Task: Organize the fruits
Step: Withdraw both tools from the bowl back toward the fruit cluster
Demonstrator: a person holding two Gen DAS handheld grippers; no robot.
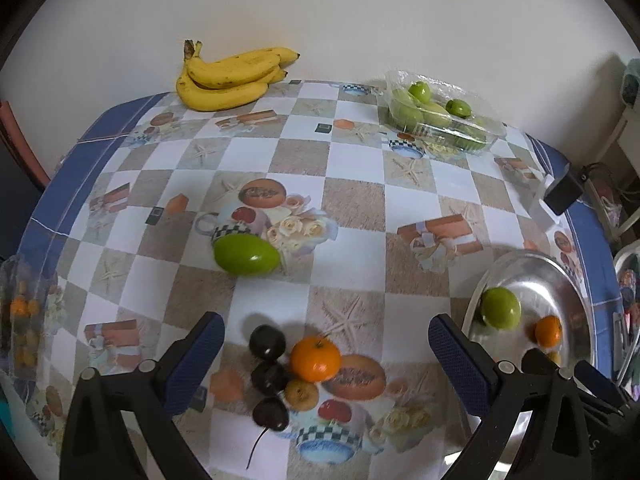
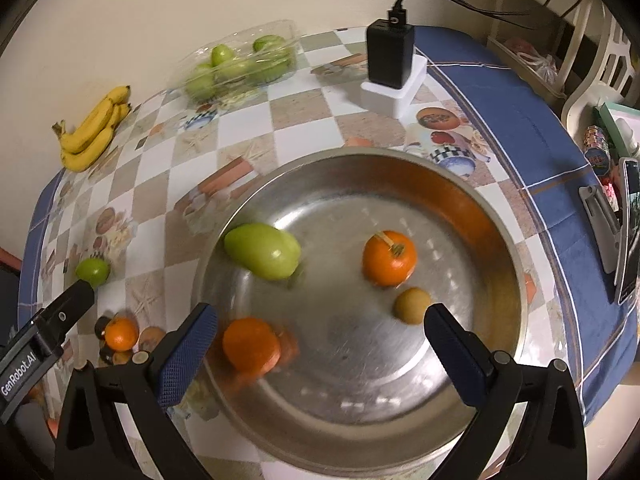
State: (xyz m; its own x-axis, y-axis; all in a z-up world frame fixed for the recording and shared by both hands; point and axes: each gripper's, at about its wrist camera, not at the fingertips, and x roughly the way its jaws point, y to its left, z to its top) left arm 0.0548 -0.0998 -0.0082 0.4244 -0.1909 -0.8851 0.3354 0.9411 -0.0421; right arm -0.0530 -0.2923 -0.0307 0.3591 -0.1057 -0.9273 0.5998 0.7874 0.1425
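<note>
While both grippers are hanging over the checkered surface (image 1: pixel 352 200), nothing is sitting between either pair of fingers.

L wrist view, left to right: a clear bag w/ small orange fruits (image 1: pixel 24 320) is lying at the far-left edge, blurred. Banana bunch (image 1: pixel 230 76) is resting at the back by the wall. A loose green fruit (image 1: pixel 247 255) is lying mid-surface. Left gripper (image 1: pixel 326 364) is standing wide open, empty, above a small cluster: three dark plums (image 1: pixel 269 376) in a row, an orange mandarin (image 1: pixel 315 359) just beside them, touching or nearly so, and a small brownish fruit (image 1: pixel 302 394) tucked under the mandarin. Clear plastic clamshell of green fruits (image 1: pixel 440 114) is sitting at back right. Black charger on a white base (image 1: pixel 554 198) is standing near the right edge. Metal bowl (image 1: pixel 576 280) is sitting at lower right.

R wrist view, left to right: left gripper's body is showing at lower left, pointing toward the loose green fruit; mandarin cluster is lying just beside it. Right gripper (image 2: pixel 320 344) is hovering over the metal bowl, spread wide, holding nothing. Bowl contents: green fruit (image 2: pixel 262 256) at left, blurred orange fruit (image 2: pixel 251 344) near the left finger, second mandarin w/ stem (image 2: pixel 389 258) right of centre, small tan fruit (image 2: pixel 413 305) near the right finger. A phone on a stand (image 2: pixel 628 236) is leaning at the far-right edge.
</note>
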